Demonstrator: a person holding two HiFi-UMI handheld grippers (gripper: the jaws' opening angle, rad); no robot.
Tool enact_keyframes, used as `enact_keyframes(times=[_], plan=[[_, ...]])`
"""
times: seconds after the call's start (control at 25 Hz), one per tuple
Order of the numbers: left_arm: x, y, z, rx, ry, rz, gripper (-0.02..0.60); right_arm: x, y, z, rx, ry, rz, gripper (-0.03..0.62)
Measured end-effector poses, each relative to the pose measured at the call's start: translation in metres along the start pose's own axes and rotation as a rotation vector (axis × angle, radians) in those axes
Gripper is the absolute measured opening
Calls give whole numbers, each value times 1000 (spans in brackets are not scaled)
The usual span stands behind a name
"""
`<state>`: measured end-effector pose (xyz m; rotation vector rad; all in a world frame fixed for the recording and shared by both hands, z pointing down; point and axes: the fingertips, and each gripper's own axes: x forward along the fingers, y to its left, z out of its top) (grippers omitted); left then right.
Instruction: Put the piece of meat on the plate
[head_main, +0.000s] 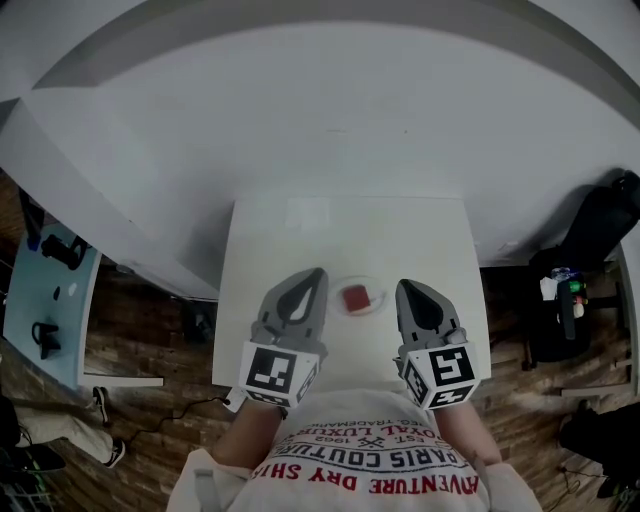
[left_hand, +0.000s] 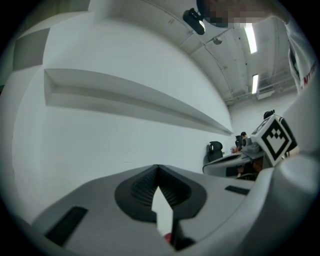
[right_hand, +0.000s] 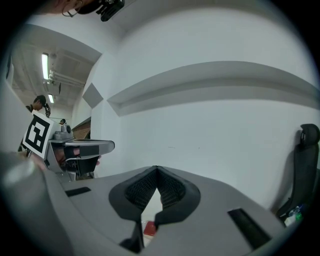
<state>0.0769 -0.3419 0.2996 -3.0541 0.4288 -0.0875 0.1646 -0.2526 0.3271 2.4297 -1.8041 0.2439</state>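
A small red piece of meat (head_main: 356, 299) lies on a pale round plate (head_main: 376, 291) near the front of the white table (head_main: 300, 240). My left gripper (head_main: 317, 274) hovers just left of the plate, shut with nothing in it. My right gripper (head_main: 405, 288) sits just right of the plate, also shut and holding nothing. In the left gripper view the jaws (left_hand: 158, 168) meet at the tip, and a sliver of the red meat (left_hand: 168, 237) shows below them. The right gripper view shows its closed jaws (right_hand: 157, 169) with the meat (right_hand: 150, 228) low behind them.
A white wall with a ledge rises behind the table. A black chair with bags (head_main: 598, 235) stands at the right on the wooden floor (head_main: 140, 340), and a light blue side table (head_main: 45, 300) stands at the left. The person's shirt (head_main: 370, 455) fills the bottom of the head view.
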Motion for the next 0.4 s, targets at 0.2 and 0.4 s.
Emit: enact_keyframes(times=[0.2, 0.4], plan=[[-2, -2, -3, 0, 9, -2, -5, -1, 0, -3, -10, 13, -18, 12], [-6, 5, -4, -17, 7, 22, -5, -2, 5, -7, -8, 18, -15, 12]])
